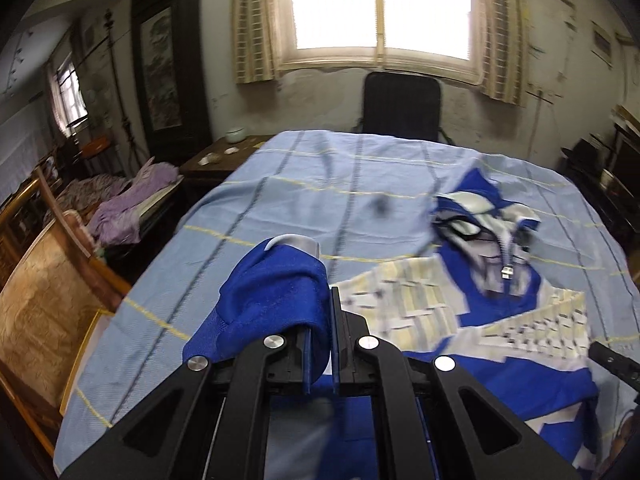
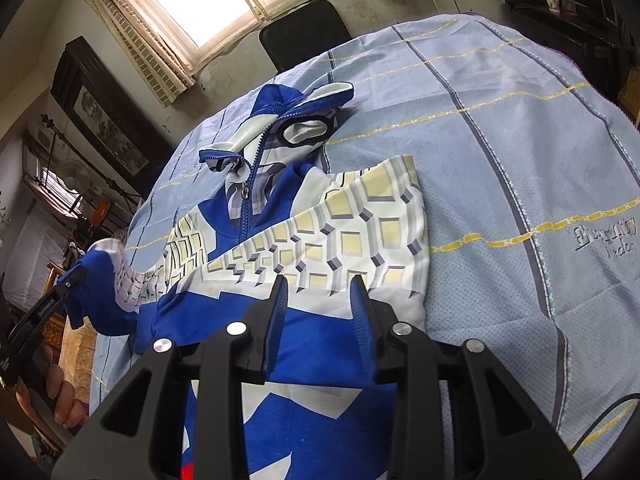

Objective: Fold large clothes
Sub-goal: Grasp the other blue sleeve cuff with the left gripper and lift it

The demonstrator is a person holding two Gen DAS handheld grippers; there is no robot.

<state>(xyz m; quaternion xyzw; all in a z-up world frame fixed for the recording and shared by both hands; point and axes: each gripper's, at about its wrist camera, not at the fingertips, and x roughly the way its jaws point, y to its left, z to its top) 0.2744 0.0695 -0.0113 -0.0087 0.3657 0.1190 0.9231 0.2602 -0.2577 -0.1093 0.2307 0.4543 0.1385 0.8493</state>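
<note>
A blue, white and yellow-checked zip jacket [image 1: 500,300] lies front up on a light blue sheet [image 1: 320,184], with its collar toward the window. My left gripper [image 1: 326,320] is shut on the jacket's blue sleeve [image 1: 272,292], which bunches over the left finger and is lifted off the sheet. In the right wrist view the jacket [image 2: 320,240] spreads under my right gripper [image 2: 319,286], which hovers open just above the lower chest and holds nothing. The left gripper [image 2: 68,284] shows at the far left, holding the sleeve cuff [image 2: 100,280].
A black chair [image 1: 400,104] stands beyond the far edge of the sheet under a bright window. A wooden side table [image 1: 228,152] with a bowl, purple cloth [image 1: 132,196] and wooden furniture [image 1: 48,280] lie to the left. A person's hand [image 2: 60,396] grips the left tool.
</note>
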